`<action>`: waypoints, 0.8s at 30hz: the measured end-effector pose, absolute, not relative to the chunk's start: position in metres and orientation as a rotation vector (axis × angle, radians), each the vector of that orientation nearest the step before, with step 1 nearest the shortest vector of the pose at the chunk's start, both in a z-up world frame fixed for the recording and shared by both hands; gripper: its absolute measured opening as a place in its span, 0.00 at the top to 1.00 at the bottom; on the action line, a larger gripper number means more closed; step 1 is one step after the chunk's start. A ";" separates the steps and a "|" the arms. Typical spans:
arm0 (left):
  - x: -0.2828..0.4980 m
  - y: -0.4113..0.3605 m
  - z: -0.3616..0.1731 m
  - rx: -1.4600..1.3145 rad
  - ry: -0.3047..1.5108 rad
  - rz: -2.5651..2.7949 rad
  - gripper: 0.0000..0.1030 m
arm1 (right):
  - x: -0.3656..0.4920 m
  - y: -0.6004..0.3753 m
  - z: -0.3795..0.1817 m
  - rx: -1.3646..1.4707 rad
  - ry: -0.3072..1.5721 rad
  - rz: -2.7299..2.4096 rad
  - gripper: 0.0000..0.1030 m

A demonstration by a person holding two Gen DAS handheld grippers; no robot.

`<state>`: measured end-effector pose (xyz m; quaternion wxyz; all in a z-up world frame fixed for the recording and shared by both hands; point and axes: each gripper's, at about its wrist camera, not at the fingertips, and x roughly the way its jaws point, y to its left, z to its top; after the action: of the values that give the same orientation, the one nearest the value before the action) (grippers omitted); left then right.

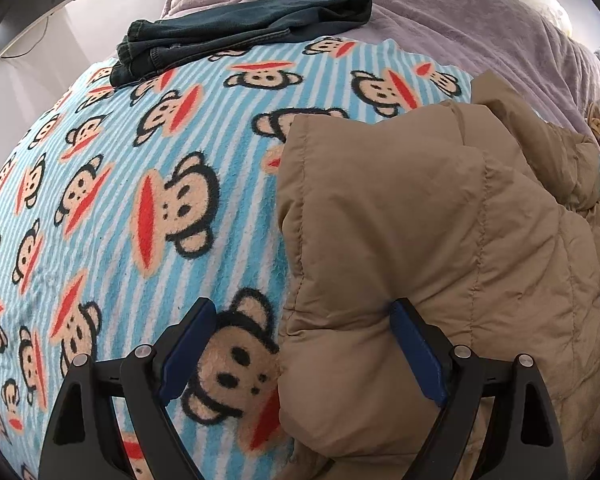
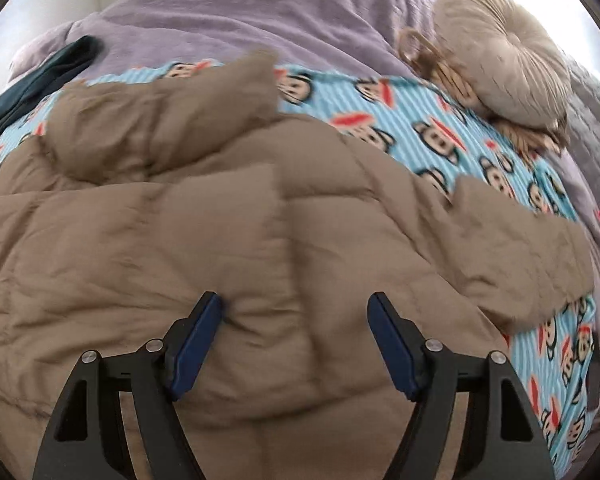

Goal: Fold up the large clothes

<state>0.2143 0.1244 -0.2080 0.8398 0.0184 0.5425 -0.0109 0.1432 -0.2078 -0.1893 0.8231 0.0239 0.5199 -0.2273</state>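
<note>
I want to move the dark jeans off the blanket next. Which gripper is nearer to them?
Left, probably. The left gripper straddles the tan jacket's edge, with the dark jeans straight ahead across the blanket. The right gripper sits over the jacket's middle; the jeans show only at its far left.

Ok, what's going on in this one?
A person with a handheld gripper in each hand is working on a tan quilted puffer jacket lying on a blue striped monkey-print blanket. Both grippers are open and grip nothing. The left gripper straddles the jacket's side edge, one finger over the blanket. The right gripper sits over the jacket's middle. A folded dark denim garment lies at the blanket's far edge.
</note>
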 end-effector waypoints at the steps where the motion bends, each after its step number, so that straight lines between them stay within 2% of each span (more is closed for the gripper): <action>1: 0.215 0.124 -0.204 0.048 1.150 -0.018 0.13 | 0.139 -0.219 -0.188 0.073 1.109 -0.503 0.24; 6: 0.213 0.137 -0.161 0.032 1.030 0.000 0.13 | 0.100 -0.247 -0.165 0.253 1.064 -0.581 0.25; 7: 0.219 0.141 -0.154 0.014 1.017 -0.012 0.13 | 0.095 -0.256 -0.157 0.325 1.040 -0.553 0.36; 8: 0.222 0.142 -0.151 0.008 1.016 -0.022 0.21 | 0.093 -0.258 -0.152 0.372 1.029 -0.515 0.57; 10: 0.235 0.139 -0.153 0.019 1.032 -0.038 0.34 | 0.096 -0.254 -0.147 0.433 1.024 -0.413 0.77; 14: 0.253 0.120 -0.176 0.026 1.081 -0.079 0.35 | 0.120 -0.231 -0.145 0.486 1.032 -0.193 0.79; 18: 0.260 0.104 -0.206 0.071 1.104 -0.058 0.35 | 0.144 -0.216 -0.178 0.434 1.123 -0.160 0.80; 19: 0.261 0.103 -0.213 0.062 1.113 -0.060 0.34 | 0.145 -0.217 -0.188 0.434 1.152 -0.176 0.84; 22: 0.264 0.103 -0.222 0.049 1.112 -0.052 0.25 | 0.143 -0.230 -0.220 0.447 1.178 -0.190 0.91; 24: 0.266 0.103 -0.224 0.058 1.109 -0.042 0.18 | 0.142 -0.233 -0.228 0.447 1.158 -0.169 0.91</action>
<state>0.2663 0.1034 -0.2244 0.8496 0.0276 0.5263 -0.0199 0.1425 -0.2329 -0.2280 0.8101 0.2091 0.5419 -0.0792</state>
